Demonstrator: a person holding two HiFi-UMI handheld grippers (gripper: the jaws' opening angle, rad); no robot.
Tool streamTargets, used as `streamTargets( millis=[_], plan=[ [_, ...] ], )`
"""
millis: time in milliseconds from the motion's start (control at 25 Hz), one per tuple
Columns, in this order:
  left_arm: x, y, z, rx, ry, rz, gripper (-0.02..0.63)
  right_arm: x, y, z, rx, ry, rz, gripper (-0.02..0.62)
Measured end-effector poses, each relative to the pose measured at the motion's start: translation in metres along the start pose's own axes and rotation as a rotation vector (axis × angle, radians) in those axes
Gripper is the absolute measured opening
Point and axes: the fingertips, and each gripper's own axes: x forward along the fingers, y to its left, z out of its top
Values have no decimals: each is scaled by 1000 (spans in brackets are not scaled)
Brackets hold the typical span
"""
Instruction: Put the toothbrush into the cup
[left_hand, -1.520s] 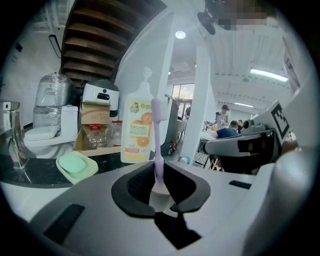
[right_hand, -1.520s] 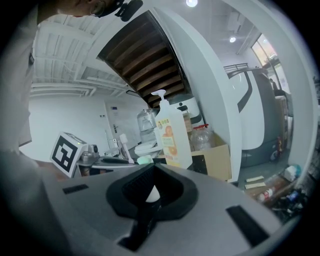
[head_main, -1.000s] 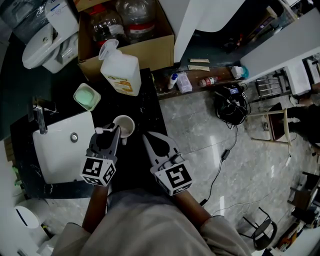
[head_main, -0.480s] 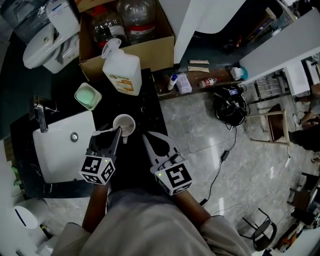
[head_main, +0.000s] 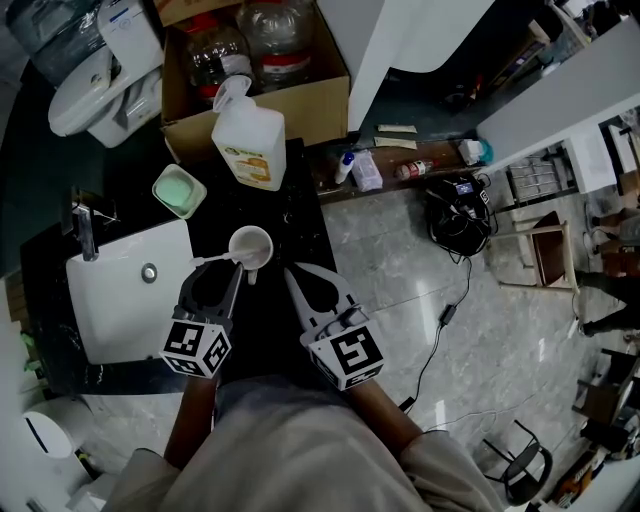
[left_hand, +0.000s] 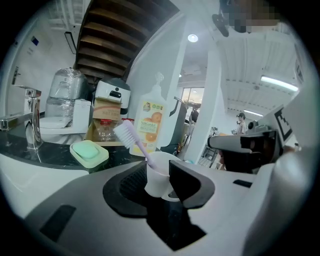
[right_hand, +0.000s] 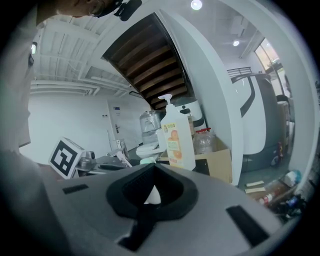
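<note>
A white cup (head_main: 250, 245) stands on the black counter (head_main: 300, 215), right of the sink. The toothbrush (head_main: 203, 262) rests in it with a lilac handle and its white bristle head leaning out to the left. My left gripper (head_main: 214, 272) is just short of the cup. Its jaws have just been opening and now stand open, and nothing is gripped. In the left gripper view the cup (left_hand: 159, 172) sits at the jaw tips with the toothbrush (left_hand: 131, 140) slanting up-left. My right gripper (head_main: 300, 282) hovers beside the cup, shut and empty, with its jaws (right_hand: 151, 200) meeting.
A white sink (head_main: 125, 290) with a faucet (head_main: 82, 230) lies left of the cup. Behind it are a green soap dish (head_main: 179, 190) and a pump bottle with an orange label (head_main: 250, 135). Further back are a cardboard box of bottles (head_main: 320, 95) and a toilet (head_main: 95, 85).
The left gripper's jaws have spread apart, letting go of the toothbrush, which now rests in the cup. Neither hand has shifted noticeably.
</note>
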Motion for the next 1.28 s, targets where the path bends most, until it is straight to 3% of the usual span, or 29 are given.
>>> streamTargets(
  millis=[360,560,720,1280],
  plan=[
    [-18,-4,6,-49,-67,-4,127,-2,10,3,-28,-4,6,6],
    [-28,-9,14,-37,-114,-12,46,-5,14,5,-36,-9,8,6],
    [-35,-14,21,-31,-155,-20,18,-7,19,7,-47,-17,15,6],
    [-43,-38,31,-7,-199,-79,11,-21,27,12,-70,-42,17,6]
  ],
)
